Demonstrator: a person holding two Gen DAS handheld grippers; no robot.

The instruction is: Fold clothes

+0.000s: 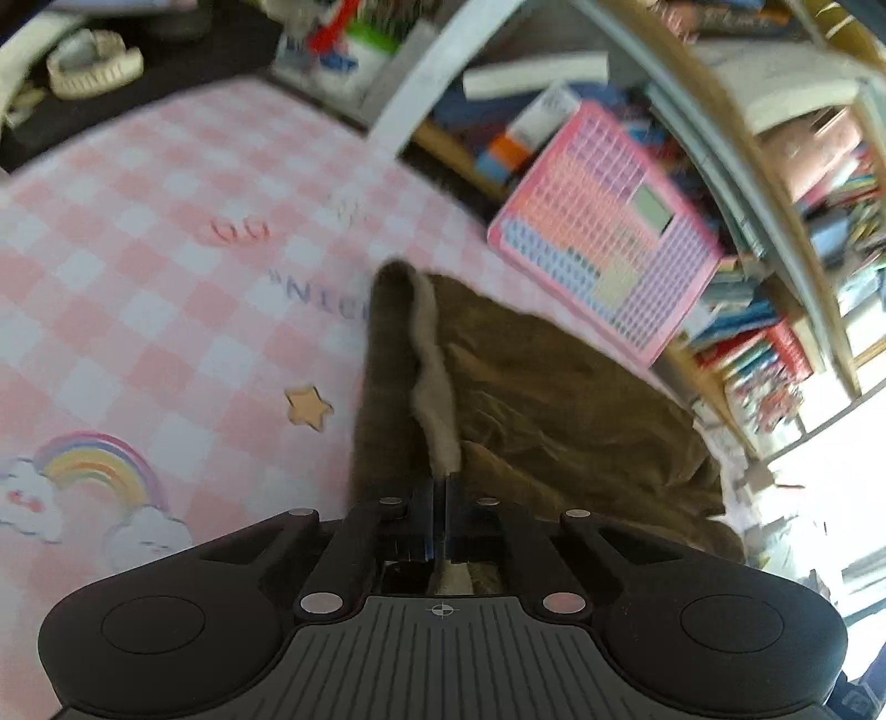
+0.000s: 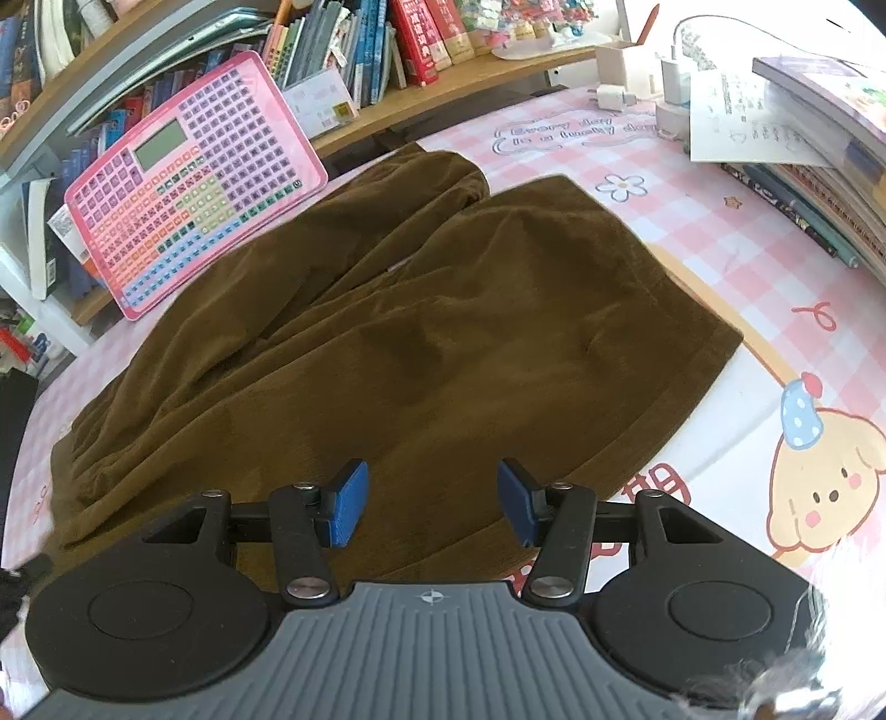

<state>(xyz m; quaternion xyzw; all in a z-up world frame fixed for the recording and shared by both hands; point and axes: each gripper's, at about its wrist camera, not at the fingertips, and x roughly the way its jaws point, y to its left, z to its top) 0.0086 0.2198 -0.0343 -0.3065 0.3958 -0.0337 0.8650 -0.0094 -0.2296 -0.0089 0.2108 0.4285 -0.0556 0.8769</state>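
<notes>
Left gripper [image 1: 444,487]: its jaws are pressing together on a fold of the brown garment [image 1: 531,387], pinching an edge where the paler inner lining [image 1: 434,376] is showing.
Right gripper [image 2: 432,501]: its blue pads [image 2: 349,501] are standing wide apart, hovering just above the near part of the garment [image 2: 387,343] and gripping nothing.
Brown garment: it is lying spread and wrinkled across the pink checked table cover [image 2: 720,232], with two tube-like parts [image 2: 437,177] reaching toward the shelves and a hemmed edge [image 2: 653,410] running along its right side. In the left wrist view one corner is rising off the cover toward the camera, held up by the closed jaws.
Pink keyboard toy [image 2: 194,183]: it is leaning against the bookshelf [image 2: 387,50], its lower edge sitting just beside the far left of the garment; whether they are touching cannot be told.
Stack of books [image 2: 819,166]: it is sitting on the right of the cover, well apart from the garment, with a sheet of paper [image 2: 736,122] lying on it.
White chargers [image 2: 637,83]: they are standing near the far edge of the table.
Cover prints: a cartoon puppy [image 2: 825,476] is showing near the right gripper, and a rainbow [image 1: 99,471] and a star [image 1: 307,407] are lying left of the lifted fold.
</notes>
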